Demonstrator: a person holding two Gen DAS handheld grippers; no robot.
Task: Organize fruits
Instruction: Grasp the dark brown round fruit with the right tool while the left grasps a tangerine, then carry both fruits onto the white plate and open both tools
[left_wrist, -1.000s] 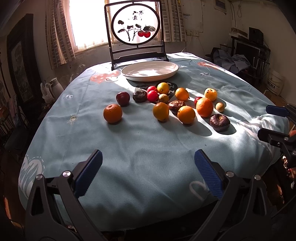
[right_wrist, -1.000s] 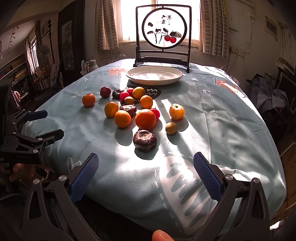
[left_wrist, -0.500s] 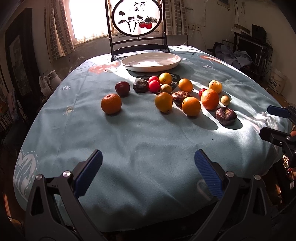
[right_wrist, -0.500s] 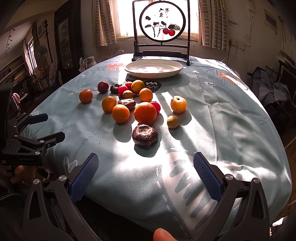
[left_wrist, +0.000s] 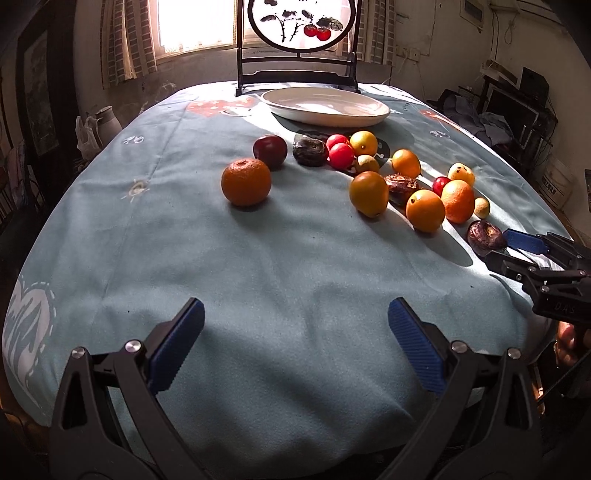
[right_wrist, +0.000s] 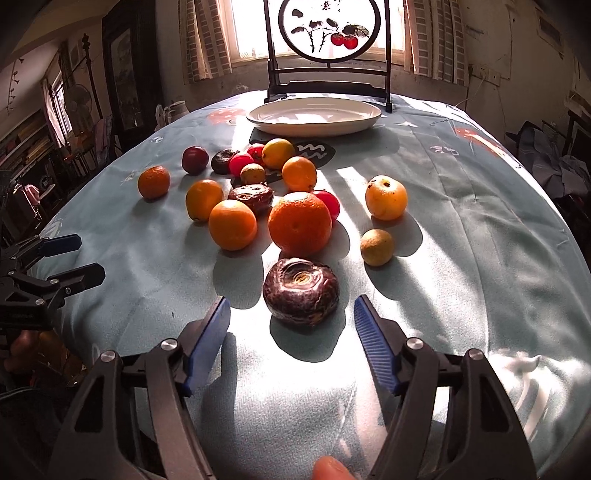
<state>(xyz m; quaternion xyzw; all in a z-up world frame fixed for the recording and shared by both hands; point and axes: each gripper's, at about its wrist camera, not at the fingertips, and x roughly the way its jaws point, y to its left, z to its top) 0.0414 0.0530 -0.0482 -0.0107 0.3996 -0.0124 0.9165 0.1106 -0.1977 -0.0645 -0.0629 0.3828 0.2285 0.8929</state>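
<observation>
Right gripper: jaws spread wide, nothing held, both blue pads low over the cloth. The dark purple wrinkled fruit lies just ahead of the pad tips and roughly centred on the gap between them, touching neither pad; it rests on the pale blue tablecloth in strong sun with a hard shadow on its near side. Left gripper: jaws also wide apart and empty, above bare cloth near the table's front edge, well short of any fruit; closest to it is a lone mandarin, set apart to the left of the main group. Just behind the purple fruit sits a large orange, with a second orange to its left and a small brownish-yellow fruit to its right. A yellow apple-like fruit sits farther right. Mid table: another dark wrinkled fruit, red cherry tomatoes, a dark red plum, more oranges clustered together. Far end: white oval plate, no fruit visible on it, standing in front of a dark-framed round painted screen by the window.
</observation>
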